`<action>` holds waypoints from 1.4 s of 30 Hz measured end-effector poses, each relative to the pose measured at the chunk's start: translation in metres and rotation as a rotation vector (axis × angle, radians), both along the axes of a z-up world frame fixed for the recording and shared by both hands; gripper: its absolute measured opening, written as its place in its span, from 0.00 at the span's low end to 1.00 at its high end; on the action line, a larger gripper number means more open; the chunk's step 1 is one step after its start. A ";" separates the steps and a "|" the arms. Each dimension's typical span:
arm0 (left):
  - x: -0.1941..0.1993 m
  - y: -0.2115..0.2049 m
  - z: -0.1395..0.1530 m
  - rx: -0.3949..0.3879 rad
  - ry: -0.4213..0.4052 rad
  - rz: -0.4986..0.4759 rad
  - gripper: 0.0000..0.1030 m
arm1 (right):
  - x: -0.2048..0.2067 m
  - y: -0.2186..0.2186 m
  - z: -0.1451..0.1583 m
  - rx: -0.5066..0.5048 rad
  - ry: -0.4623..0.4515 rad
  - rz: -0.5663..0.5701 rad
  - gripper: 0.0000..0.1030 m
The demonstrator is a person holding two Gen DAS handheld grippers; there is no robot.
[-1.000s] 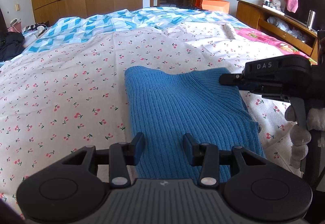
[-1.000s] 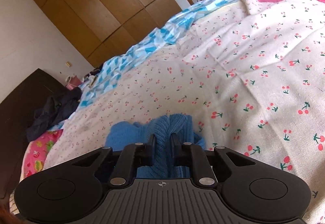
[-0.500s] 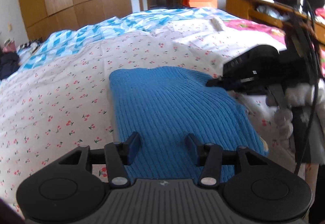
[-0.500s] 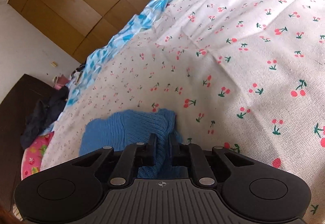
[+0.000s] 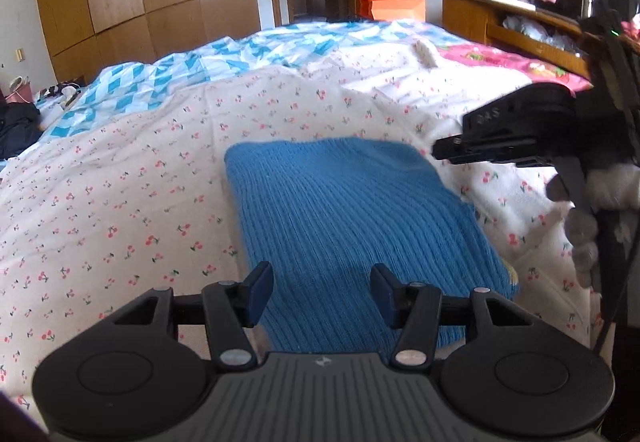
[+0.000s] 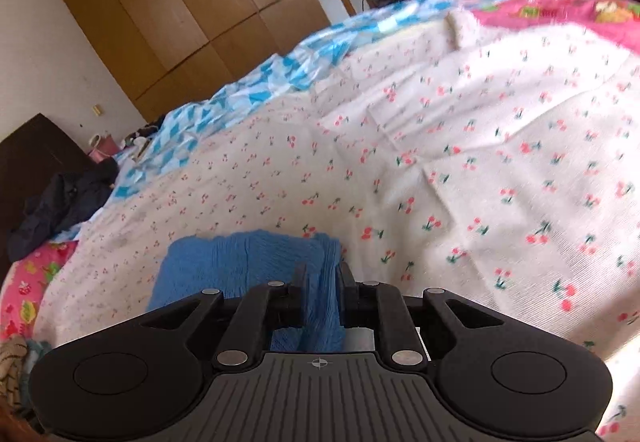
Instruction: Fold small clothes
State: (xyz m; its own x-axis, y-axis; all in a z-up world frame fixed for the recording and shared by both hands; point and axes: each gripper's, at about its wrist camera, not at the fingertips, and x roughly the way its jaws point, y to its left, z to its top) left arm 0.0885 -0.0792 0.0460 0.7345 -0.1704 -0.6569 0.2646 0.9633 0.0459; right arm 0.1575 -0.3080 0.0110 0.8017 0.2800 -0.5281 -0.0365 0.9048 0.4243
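Observation:
A blue ribbed knit garment (image 5: 340, 209) lies folded flat in a rectangle on the cherry-print bedsheet (image 5: 120, 181). My left gripper (image 5: 320, 282) hovers open over the garment's near edge with nothing between its fingers. My right gripper (image 5: 440, 153) comes in from the right, its tips just off the garment's far right corner. In the right wrist view the right gripper (image 6: 322, 274) has its jaws narrow and opening. The blue garment (image 6: 240, 258) shows through the gap, lying below, and the pads do not press on it.
A blue-and-white quilt (image 5: 200, 69) and a pink blanket (image 5: 500, 61) lie further back on the bed. An orange box (image 5: 392, 7) sits beyond it. A wooden shelf unit (image 5: 520, 29) runs along the right. Dark clothes (image 6: 60, 205) are piled at the left. A gloved hand (image 5: 580, 230) holds the right gripper.
The right gripper let go of the bunched blue fabric and drew back to the right, off the garment's corner. The left gripper's jaws spread wider. The garment now lies flat.

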 end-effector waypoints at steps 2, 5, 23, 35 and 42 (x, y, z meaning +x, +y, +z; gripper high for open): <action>0.003 0.003 0.005 -0.015 -0.013 0.013 0.55 | -0.008 0.005 0.007 0.030 -0.040 0.049 0.16; 0.012 0.006 0.004 -0.029 0.001 0.042 0.55 | -0.012 0.015 -0.001 0.073 0.017 0.140 0.17; 0.004 0.012 -0.020 -0.060 0.079 0.067 0.58 | -0.046 0.027 -0.015 -0.070 0.085 0.112 0.15; 0.002 0.015 -0.029 -0.052 0.157 0.098 0.59 | -0.071 0.050 -0.016 -0.197 0.081 0.138 0.19; 0.002 0.018 -0.029 -0.075 0.168 0.104 0.59 | -0.077 0.058 -0.023 -0.240 0.106 0.152 0.20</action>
